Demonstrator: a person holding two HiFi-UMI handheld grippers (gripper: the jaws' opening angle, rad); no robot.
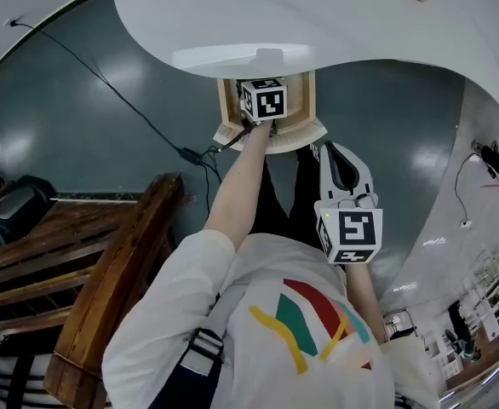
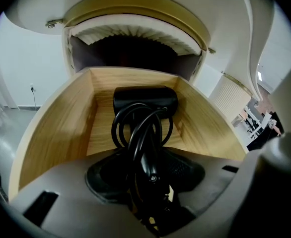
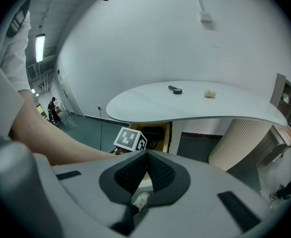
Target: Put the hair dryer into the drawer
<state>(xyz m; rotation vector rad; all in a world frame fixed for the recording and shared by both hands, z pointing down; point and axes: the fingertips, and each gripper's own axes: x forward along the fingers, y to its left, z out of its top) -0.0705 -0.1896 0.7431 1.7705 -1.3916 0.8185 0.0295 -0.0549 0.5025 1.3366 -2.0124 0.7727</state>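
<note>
White short-sleeved T-shirt (image 1: pixel 254 267) with red, green and yellow stripes (image 1: pixel 305 312), dark shoulder strap (image 1: pixel 200 348).

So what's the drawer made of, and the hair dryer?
The drawer looks like pale wood with a smooth matt finish: grain lines run along its walls, though it could be veneer. The hair dryer looks like smooth black plastic, with faint highlights on its body. Its cord seems rubbery and shiny.
</note>
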